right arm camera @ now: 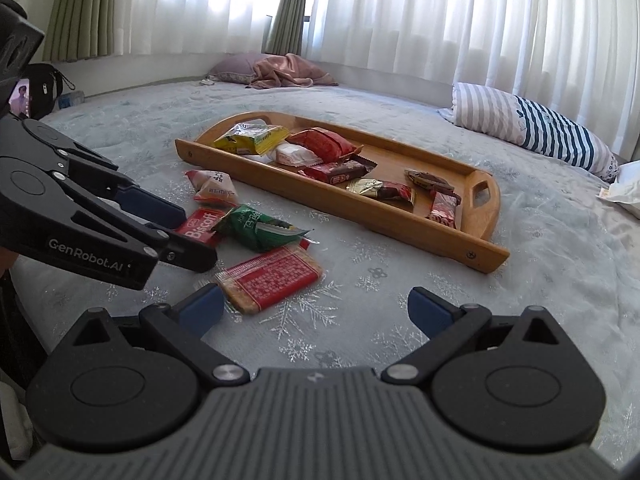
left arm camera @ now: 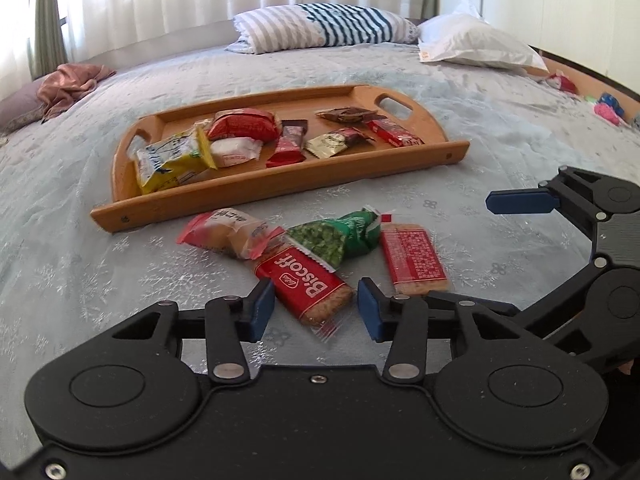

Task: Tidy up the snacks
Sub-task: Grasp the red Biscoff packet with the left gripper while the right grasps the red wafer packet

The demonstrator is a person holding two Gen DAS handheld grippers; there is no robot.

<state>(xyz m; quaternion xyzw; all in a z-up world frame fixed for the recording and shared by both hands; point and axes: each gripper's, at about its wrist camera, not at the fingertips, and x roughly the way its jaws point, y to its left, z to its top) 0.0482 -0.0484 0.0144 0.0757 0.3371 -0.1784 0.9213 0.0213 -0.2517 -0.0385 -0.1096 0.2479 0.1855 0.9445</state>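
A grey snowflake-patterned bed (right arm camera: 400,92), white curtains (right arm camera: 440,16) behind, carries a wooden tray (left arm camera: 280,190) of snacks; four packets including a red Biscoff biscuit (left arm camera: 306,286) lie just before it. Left tongs (left arm camera: 316,306) and right tongs (right arm camera: 316,312) both gape, empty.

Your left gripper (left arm camera: 316,306): matte black plastic body w/ two big round hubs at the bottom of the frame, silver pivot pins on the linkage arms, small screws in the lower corners, blue pads (left arm camera: 262,310) on the fingertips. It also shows at the left edge of the right wrist view, white "GenRobot.AI" lettering on its side. Your right gripper (right arm camera: 314,314): same black linkages, silver pins and blue pads (right arm camera: 430,314), but the centre housing is grey w/ ribbed grooves. A sliver of skin shows at the right edge of the left wrist view.
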